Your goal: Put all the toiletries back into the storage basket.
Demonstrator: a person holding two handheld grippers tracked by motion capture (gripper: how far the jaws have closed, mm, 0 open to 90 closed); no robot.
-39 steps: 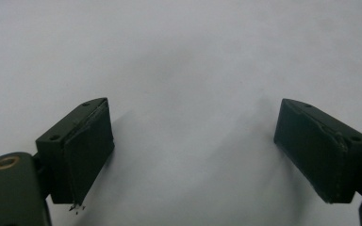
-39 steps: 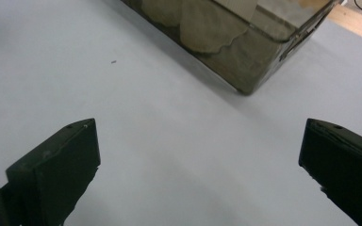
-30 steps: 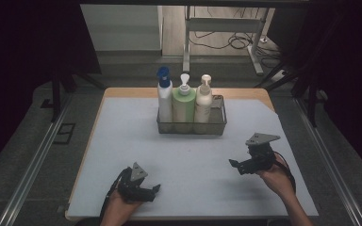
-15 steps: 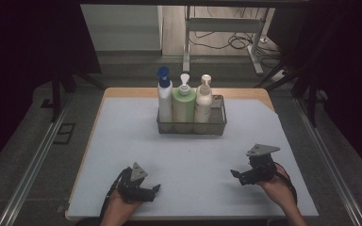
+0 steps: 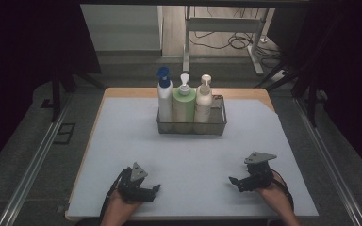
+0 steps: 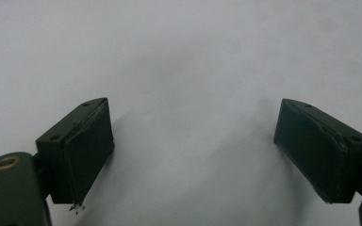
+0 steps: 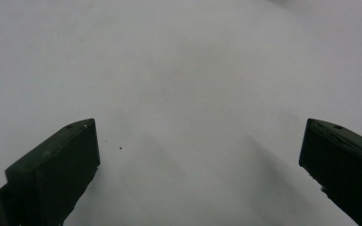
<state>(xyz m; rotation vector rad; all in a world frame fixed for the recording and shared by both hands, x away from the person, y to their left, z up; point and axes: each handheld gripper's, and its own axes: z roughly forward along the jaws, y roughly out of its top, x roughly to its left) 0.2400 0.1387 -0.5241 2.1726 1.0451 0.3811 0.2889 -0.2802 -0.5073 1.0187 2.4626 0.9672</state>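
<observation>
The table (image 5: pixel 122 141) carries a wire basket (image 5: pixel 219 123) at its far middle, unmoved, with three pump bottles upright inside: blue-capped (image 5: pixel 164 96), green (image 5: pixel 184 101) and cream (image 5: pixel 203 99). The right gripper (image 5: pixel 235 182) has come down and back toward the near edge since a second ago, jaws spread wide over bare surface. The left gripper (image 5: pixel 153 190) stays put near the front edge, jaws apart and empty.

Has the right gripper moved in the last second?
Yes. The right gripper has drawn back toward the person's edge of the table, farther from the wire basket and lower, jaws open.
</observation>
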